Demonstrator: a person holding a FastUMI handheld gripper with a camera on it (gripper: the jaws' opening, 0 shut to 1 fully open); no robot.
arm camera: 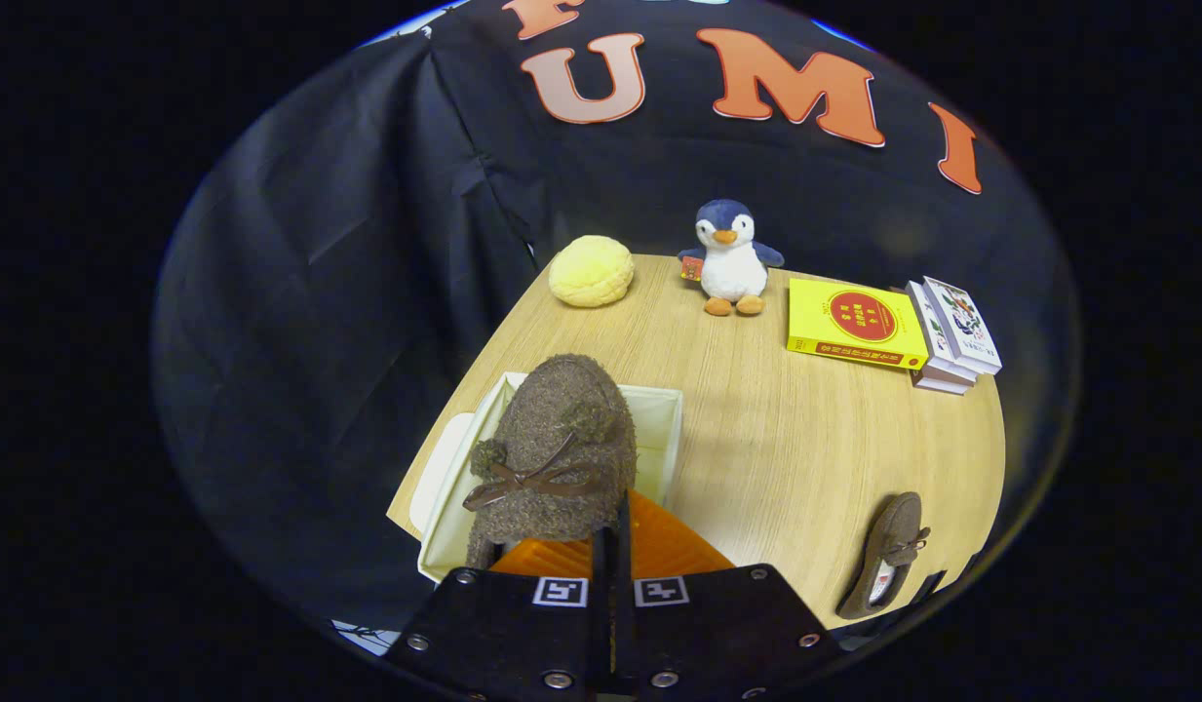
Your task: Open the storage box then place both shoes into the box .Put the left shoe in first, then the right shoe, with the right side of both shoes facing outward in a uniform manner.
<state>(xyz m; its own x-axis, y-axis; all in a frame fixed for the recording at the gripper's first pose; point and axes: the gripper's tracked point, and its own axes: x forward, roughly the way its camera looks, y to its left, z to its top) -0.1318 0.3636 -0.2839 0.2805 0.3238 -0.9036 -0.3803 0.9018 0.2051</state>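
Observation:
My gripper [612, 531] is shut on a brown fuzzy shoe [554, 447] with a brown bow, held by its rear edge between the orange fingers [671, 544]. The shoe hangs toe-forward above the open white storage box [659, 421], covering most of its opening. The box's lid [439, 470] lies flat against the box's left side. The second brown shoe [888, 551] rests on the wooden table [786, 448] far to the right of the fingers, near the table's front edge.
Beyond the box, at the table's back, sit a yellow bun-shaped cushion [591, 270] and a penguin plush [727, 255]. A yellow book [854, 324] and a stack of white books [951, 336] lie at the back right.

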